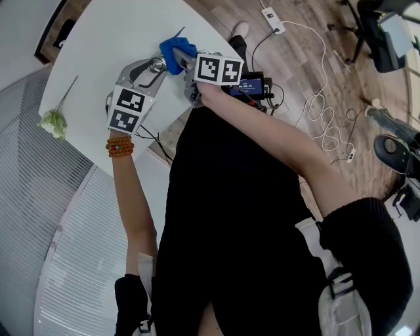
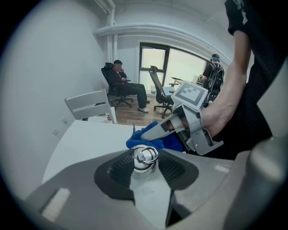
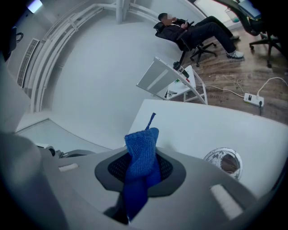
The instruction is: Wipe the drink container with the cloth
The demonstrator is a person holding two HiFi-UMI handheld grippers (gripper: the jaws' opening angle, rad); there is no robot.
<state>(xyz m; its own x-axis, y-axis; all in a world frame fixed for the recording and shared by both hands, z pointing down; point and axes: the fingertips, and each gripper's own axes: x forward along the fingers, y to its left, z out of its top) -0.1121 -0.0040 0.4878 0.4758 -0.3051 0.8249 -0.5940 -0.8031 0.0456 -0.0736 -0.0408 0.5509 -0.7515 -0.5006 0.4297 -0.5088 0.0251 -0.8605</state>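
Observation:
The drink container [image 2: 145, 158] is a steel vessel with a ring on its lid, and my left gripper [image 2: 145, 165] is shut on it just below that lid. In the head view it shows as a shiny piece [image 1: 156, 65] over the white table [image 1: 111, 33], ahead of the left gripper [image 1: 148, 69]. The blue knitted cloth [image 3: 141, 164] is pinched in my right gripper [image 3: 142, 174], one end standing up above the jaws. In the head view the cloth [image 1: 176, 51] lies against the container's right side, with the right gripper [image 1: 188, 63] behind it. From the left gripper view, the cloth [image 2: 155, 139] and right gripper [image 2: 168, 127] sit just beyond the lid.
A white flower [image 1: 54, 123] lies at the table's left edge. A round stained disc [image 3: 223, 161] rests on the table to the right. On the wooden floor are a power strip [image 1: 273, 20] with cables and office chairs [image 1: 384, 39]. A person [image 2: 122, 85] sits far off.

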